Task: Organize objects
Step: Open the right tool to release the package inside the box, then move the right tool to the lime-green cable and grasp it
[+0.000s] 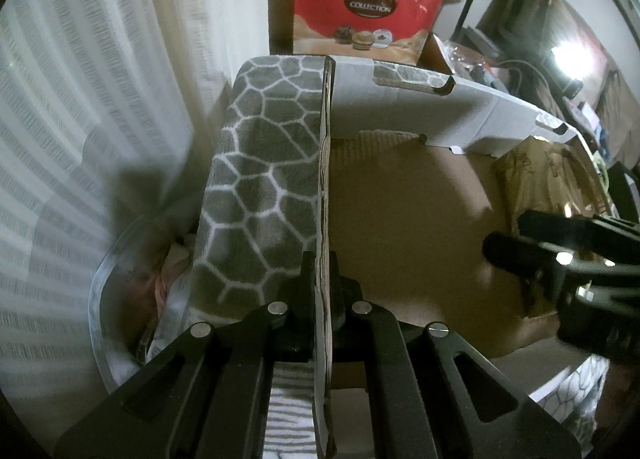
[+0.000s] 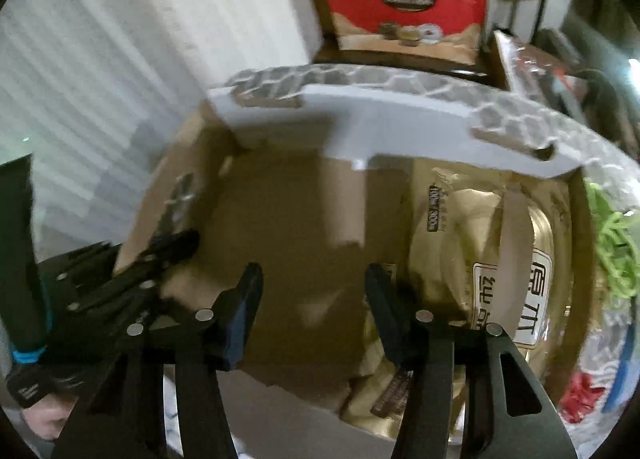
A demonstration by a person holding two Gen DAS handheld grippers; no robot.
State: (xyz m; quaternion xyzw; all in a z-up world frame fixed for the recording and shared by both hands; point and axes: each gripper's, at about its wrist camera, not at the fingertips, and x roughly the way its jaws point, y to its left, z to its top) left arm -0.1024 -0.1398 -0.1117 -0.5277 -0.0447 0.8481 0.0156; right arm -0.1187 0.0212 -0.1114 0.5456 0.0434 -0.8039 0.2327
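Note:
An open cardboard box (image 1: 404, 195) has grey-and-white patterned outer flaps (image 1: 260, 163). My left gripper (image 1: 325, 279) is shut on the box's left flap edge (image 1: 326, 179), which stands upright between its fingers. The left gripper also shows in the right wrist view (image 2: 172, 247), at the box's left wall. My right gripper (image 2: 314, 283) is open and empty above the brown box floor (image 2: 296, 227). It shows in the left wrist view (image 1: 516, 243) at the right. A gold packet (image 2: 480, 251) lies in the right part of the box, just right of my right gripper.
A red "Collection" bag (image 1: 364, 11) stands on cartons behind the box. White curtains (image 1: 80, 119) hang at the left. A clear tub (image 1: 128, 299) with cloth sits left of the box. Green strands (image 2: 616, 251) and red items (image 2: 580, 391) lie at the right.

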